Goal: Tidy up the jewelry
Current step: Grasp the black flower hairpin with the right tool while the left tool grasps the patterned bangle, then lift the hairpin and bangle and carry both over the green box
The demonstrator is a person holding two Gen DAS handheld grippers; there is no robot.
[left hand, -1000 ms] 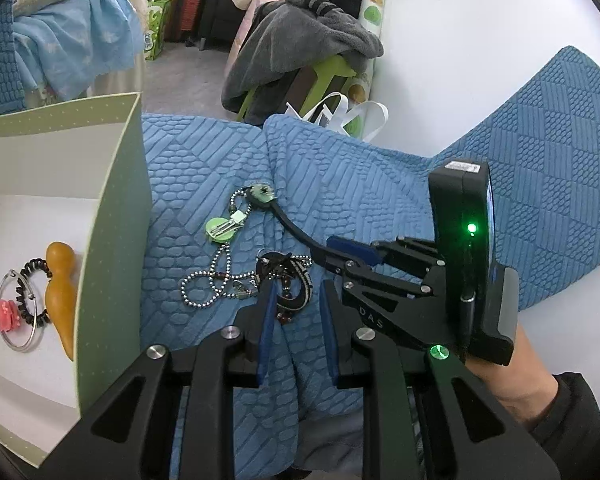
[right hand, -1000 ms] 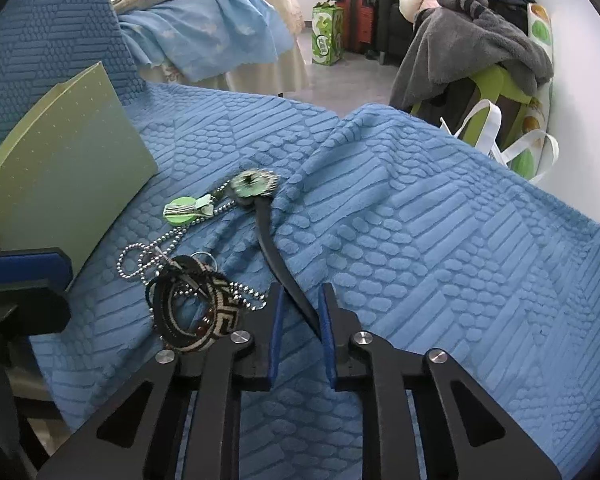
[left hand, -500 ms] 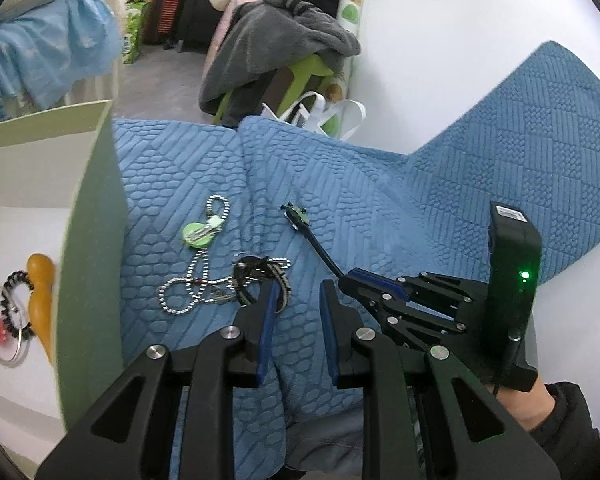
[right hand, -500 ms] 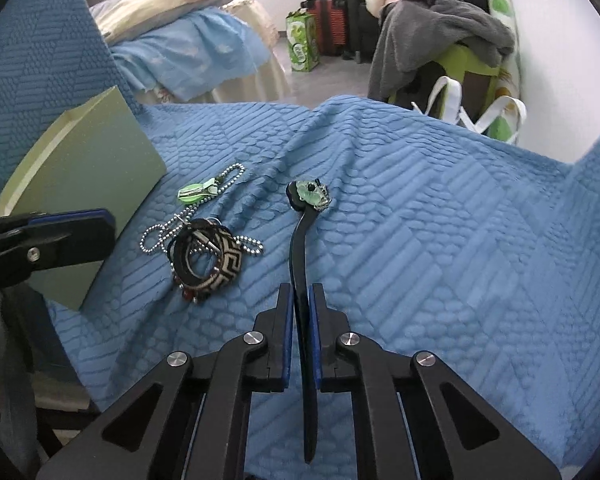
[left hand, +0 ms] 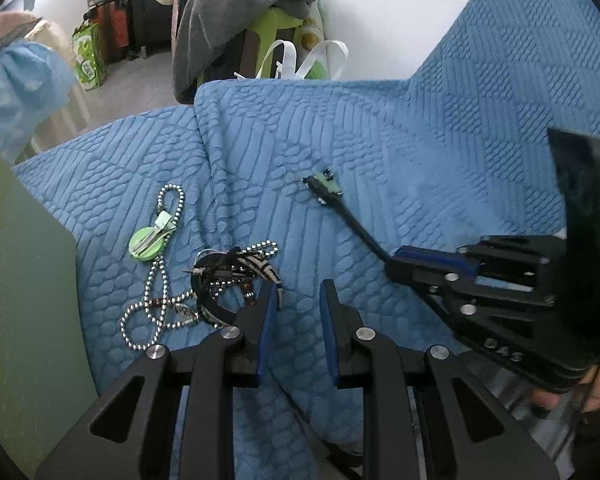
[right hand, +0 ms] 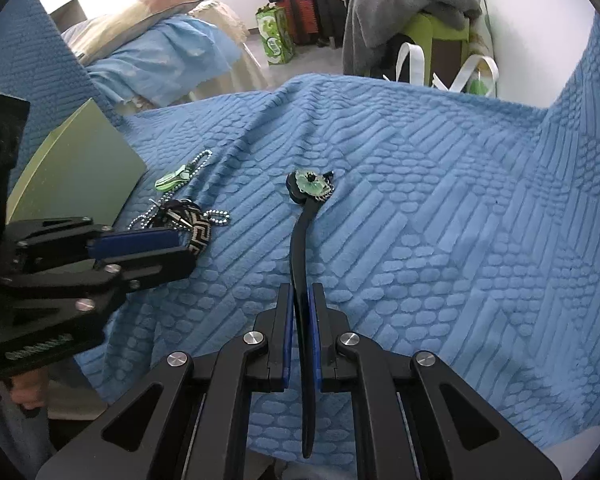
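My right gripper (right hand: pixel 300 292) is shut on a thin black hair stick (right hand: pixel 298 248) with a green flower ornament (right hand: pixel 310 186) at its far end. The stick is held above the blue quilt (right hand: pixel 440 240). In the left wrist view the same stick (left hand: pixel 356 226) juts up and left out of the right gripper (left hand: pixel 392 260). My left gripper (left hand: pixel 298 292) is open over the quilt, with nothing between its pads. Its left finger is beside a black-and-white woven bracelet (left hand: pixel 256 266). A silver ball chain (left hand: pixel 160 280) with a green disc (left hand: pixel 148 240) lies left of the bracelet.
A pale green box wall (left hand: pixel 20 280) stands at the left edge of the quilt. Beyond the quilt are a green chair under grey clothes (left hand: pixel 244 4), a white bag (left hand: pixel 296 60), a green carton (right hand: pixel 276 36) and a bed with blue sheets (right hand: pixel 168 60). A white wall is on the right.
My right gripper closed on the black stick and carried it right, away from the chain and bracelet. The left wrist view swung right, so the inside of the box is out of sight.
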